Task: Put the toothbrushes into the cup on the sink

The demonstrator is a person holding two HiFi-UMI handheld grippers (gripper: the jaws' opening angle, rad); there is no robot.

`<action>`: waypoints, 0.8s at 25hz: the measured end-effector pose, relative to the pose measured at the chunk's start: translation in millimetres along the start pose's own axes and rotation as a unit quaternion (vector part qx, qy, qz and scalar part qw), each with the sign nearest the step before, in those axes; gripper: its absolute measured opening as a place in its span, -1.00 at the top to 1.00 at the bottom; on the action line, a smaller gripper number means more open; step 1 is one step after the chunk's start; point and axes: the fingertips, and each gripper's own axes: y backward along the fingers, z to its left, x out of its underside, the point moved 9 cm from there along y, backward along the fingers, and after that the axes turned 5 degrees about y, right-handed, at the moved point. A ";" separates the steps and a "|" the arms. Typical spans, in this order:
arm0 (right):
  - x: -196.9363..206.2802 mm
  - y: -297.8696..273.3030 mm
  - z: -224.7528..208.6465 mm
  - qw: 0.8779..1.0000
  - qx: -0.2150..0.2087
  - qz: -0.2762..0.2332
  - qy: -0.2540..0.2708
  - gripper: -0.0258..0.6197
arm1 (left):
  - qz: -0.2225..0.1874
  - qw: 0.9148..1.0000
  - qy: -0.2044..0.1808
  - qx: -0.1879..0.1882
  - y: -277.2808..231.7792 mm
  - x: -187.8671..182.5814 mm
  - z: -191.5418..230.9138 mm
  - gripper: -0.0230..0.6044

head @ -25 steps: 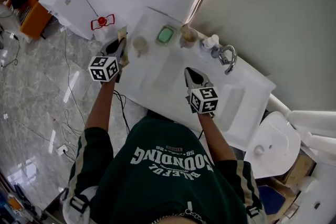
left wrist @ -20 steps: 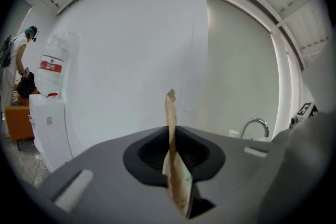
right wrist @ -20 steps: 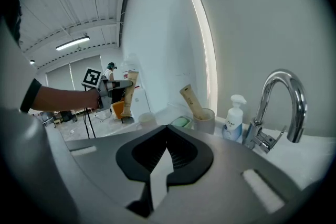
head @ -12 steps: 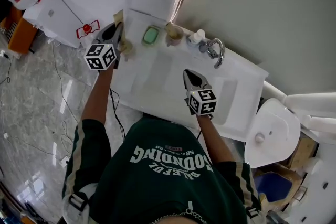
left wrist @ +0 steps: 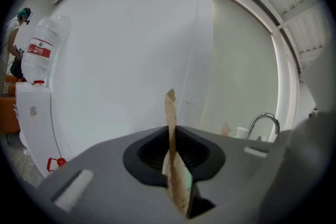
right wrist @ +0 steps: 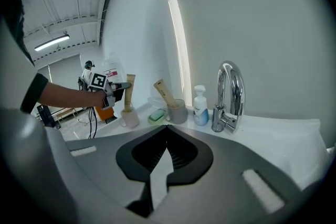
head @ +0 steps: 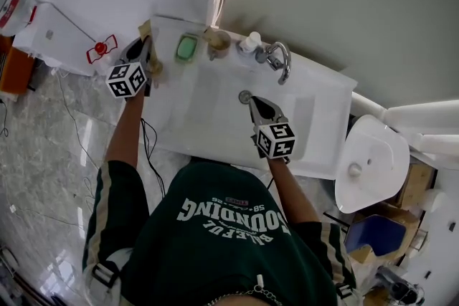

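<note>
My left gripper (head: 145, 52) is shut on a tan paper-wrapped toothbrush (left wrist: 171, 131), held upright. In the right gripper view the toothbrush (right wrist: 128, 92) stands over a pale cup (right wrist: 129, 119) at the sink's left end, its lower end at the cup's mouth. A grey cup (right wrist: 178, 111) further along the back ledge holds another wrapped toothbrush (right wrist: 163, 92). My right gripper (head: 255, 103) hovers over the sink basin (head: 215, 107), shut with nothing between its fingers.
A green soap in its dish (head: 186, 48), a soap bottle (head: 249, 44) and a chrome faucet (head: 279, 59) line the back ledge. The drain (head: 245, 96) lies just beyond my right gripper. A toilet (head: 369, 163) stands to the right, a water dispenser (left wrist: 37, 86) to the left.
My left gripper has carried the wrapped toothbrush sideways from beside the pale cup to over it. My right gripper has stayed over the basin.
</note>
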 end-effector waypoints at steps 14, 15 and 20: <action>8.1 -7.0 6.0 1.000 -0.023 0.009 0.000 0.91 | 0.082 0.996 0.003 -0.047 28.1 52.4 18.8 0.64; 8.6 -7.2 6.7 1.000 -0.025 0.010 0.001 0.92 | 0.088 0.995 0.003 -0.049 30.0 54.6 20.0 0.64; 7.5 -8.6 9.2 1.000 -0.029 0.010 0.003 0.91 | 0.106 0.992 0.008 -0.060 36.3 61.2 25.8 0.64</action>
